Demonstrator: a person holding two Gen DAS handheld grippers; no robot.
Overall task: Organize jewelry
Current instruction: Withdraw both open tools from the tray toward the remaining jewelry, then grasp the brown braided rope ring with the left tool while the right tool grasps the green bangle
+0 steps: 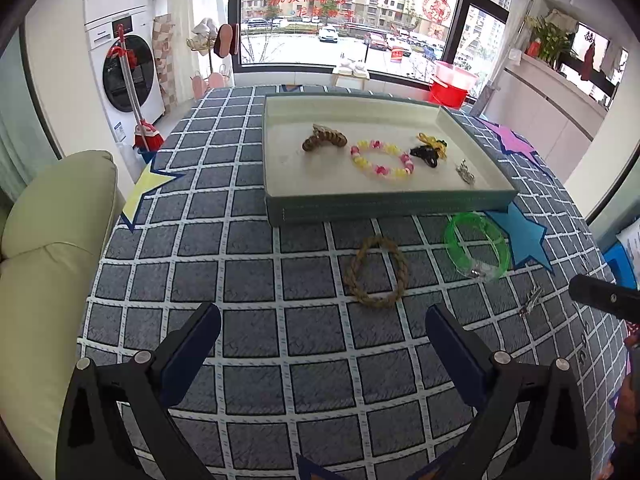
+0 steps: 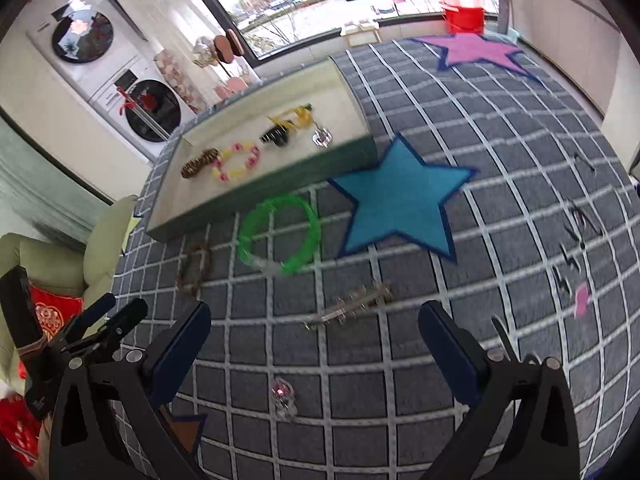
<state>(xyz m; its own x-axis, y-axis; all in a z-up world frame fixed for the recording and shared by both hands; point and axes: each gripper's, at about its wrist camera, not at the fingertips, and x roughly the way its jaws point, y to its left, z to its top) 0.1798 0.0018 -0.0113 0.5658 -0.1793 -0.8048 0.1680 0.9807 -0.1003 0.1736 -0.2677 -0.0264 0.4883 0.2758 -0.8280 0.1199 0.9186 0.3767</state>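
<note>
- Grey checked cloth (image 1: 248, 272) fills your left wrist view; your left gripper (image 1: 322, 336) stands wide open at the bottom of the frame with nothing between its fingers.
- Above centre, the tray (image 1: 384, 204) holds a brown claw clip (image 1: 324, 138), a pink and yellow bead bracelet (image 1: 382, 159), a black clip (image 1: 426, 155) and a small silver piece (image 1: 465, 172).
- Just below the tray lie a woven rope bracelet (image 1: 376, 272) and, to its right, a green bangle (image 1: 477, 246).
- In your right wrist view, your right gripper (image 2: 314, 332) is also spread wide and empty, low in the frame.
- Between its fingers lies a blurred clear hair clip (image 2: 348, 304); a small clear piece (image 2: 283, 398) sits lower down.
- At centre you see the green bangle (image 2: 280, 236) beside a blue star (image 2: 400, 200).
</note>
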